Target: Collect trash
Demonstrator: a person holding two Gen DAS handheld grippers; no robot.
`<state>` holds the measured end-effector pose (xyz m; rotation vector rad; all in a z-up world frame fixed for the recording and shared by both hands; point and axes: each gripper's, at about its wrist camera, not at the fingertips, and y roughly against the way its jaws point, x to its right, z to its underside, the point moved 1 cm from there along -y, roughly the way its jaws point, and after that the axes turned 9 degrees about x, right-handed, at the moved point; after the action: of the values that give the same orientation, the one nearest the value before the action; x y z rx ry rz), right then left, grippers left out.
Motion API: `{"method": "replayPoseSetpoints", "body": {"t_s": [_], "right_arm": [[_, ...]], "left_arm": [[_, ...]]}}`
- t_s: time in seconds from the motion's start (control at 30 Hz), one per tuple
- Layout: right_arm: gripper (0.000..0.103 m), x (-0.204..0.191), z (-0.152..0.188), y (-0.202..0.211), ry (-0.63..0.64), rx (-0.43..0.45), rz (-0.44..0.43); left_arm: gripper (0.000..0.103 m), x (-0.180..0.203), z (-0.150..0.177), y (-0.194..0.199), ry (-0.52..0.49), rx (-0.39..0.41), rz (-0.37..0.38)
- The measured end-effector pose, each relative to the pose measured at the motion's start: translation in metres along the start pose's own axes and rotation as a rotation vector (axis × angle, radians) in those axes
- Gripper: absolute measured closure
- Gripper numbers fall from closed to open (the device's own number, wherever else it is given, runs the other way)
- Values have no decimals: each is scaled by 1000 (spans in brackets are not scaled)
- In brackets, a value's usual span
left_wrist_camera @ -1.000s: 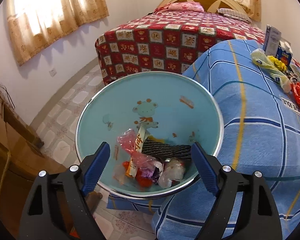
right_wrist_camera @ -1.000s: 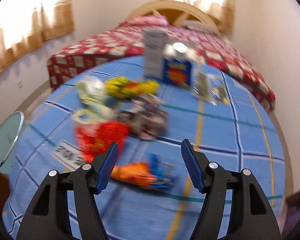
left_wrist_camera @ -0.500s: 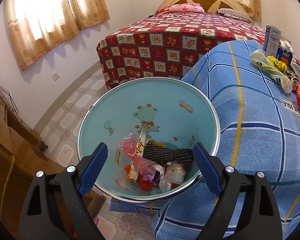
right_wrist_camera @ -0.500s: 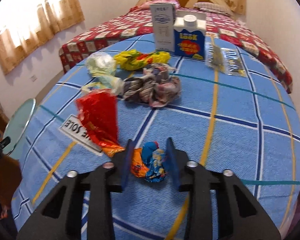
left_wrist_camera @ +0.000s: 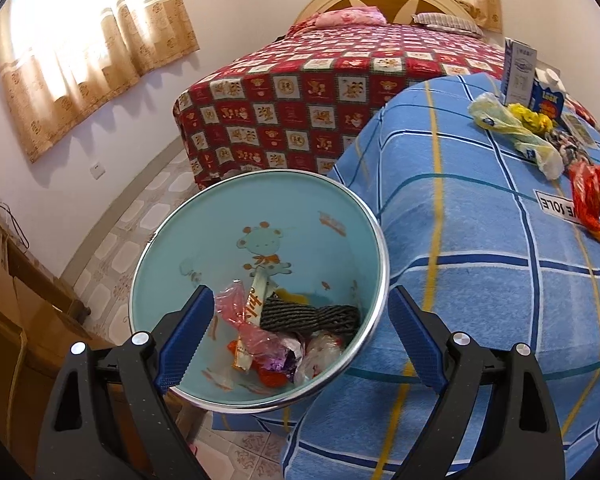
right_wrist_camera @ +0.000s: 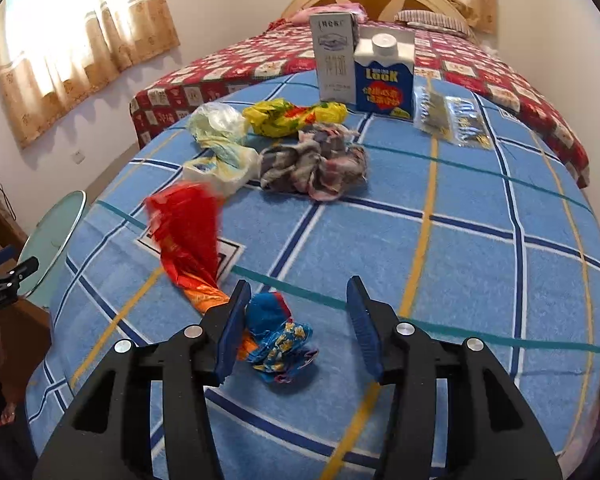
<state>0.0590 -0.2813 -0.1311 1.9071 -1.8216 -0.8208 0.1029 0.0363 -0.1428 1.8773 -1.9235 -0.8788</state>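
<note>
A light blue bin [left_wrist_camera: 204, 232] with a metal rim stands beside the blue checked table and holds several wrappers [left_wrist_camera: 268, 344]. My left gripper [left_wrist_camera: 298, 340] is open above the bin and empty. On the table, my right gripper [right_wrist_camera: 296, 328] is open around a crumpled blue and orange wrapper [right_wrist_camera: 278, 338], which lies between the fingers against the left one. A red wrapper [right_wrist_camera: 184, 228] lies just left of it. The bin's edge also shows at the left of the right wrist view [right_wrist_camera: 52, 240].
Farther back on the table lie a pale plastic bag [right_wrist_camera: 220, 144], a yellow wrapper [right_wrist_camera: 292, 116], a crumpled cloth [right_wrist_camera: 316, 160], two cartons [right_wrist_camera: 384, 76] and clear packets [right_wrist_camera: 448, 120]. A red patterned bed [left_wrist_camera: 320, 92] stands behind. A wooden cabinet [left_wrist_camera: 4, 312] is at left.
My right gripper closed on the blue and orange wrapper half a second ago and has now opened again around it. The left gripper has drawn back a little from the bin.
</note>
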Motion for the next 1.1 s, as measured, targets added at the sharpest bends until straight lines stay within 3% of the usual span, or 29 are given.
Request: {"method": "replayPoseSetpoints", "body": {"t_s": [0.1, 0.17, 0.23, 0.3, 0.5, 0.73, 0.87, 0.9, 0.97, 1.0, 1.03, 1.1], "right_arm": [[56, 2, 5, 2, -7, -11, -3], [65, 1, 9, 3, -8, -18, -17], [81, -2, 14, 4, 5, -22, -36], [85, -9, 17, 6, 26, -21, -53], [88, -19, 16, 12, 101, 35, -15], [90, -8, -4, 28, 72, 116, 9], [90, -5, -7, 24, 98, 84, 16], [88, -4, -6, 24, 114, 81, 28], [74, -2, -1, 23, 143, 76, 61], [50, -1, 0, 24, 138, 78, 63], [35, 5, 3, 28, 108, 91, 60], [35, 10, 8, 33, 84, 76, 59]], "left_arm": [[16, 1, 0, 0, -2, -3, 0], [16, 1, 0, 0, 2, 0, 0], [16, 1, -2, 1, 3, 3, -1], [16, 1, -3, 2, 3, 7, 1], [15, 6, -7, 5, -6, 13, 9], [15, 18, -22, 9, -16, 40, 18], [15, 40, -38, 11, -29, 76, 52], [15, 45, -41, 11, -33, 82, 60], [15, 59, -44, 12, -46, 90, 82], [15, 65, -44, 13, -51, 90, 96], [15, 69, -44, 13, -55, 91, 105], [15, 76, -42, 13, -72, 93, 118]]}}
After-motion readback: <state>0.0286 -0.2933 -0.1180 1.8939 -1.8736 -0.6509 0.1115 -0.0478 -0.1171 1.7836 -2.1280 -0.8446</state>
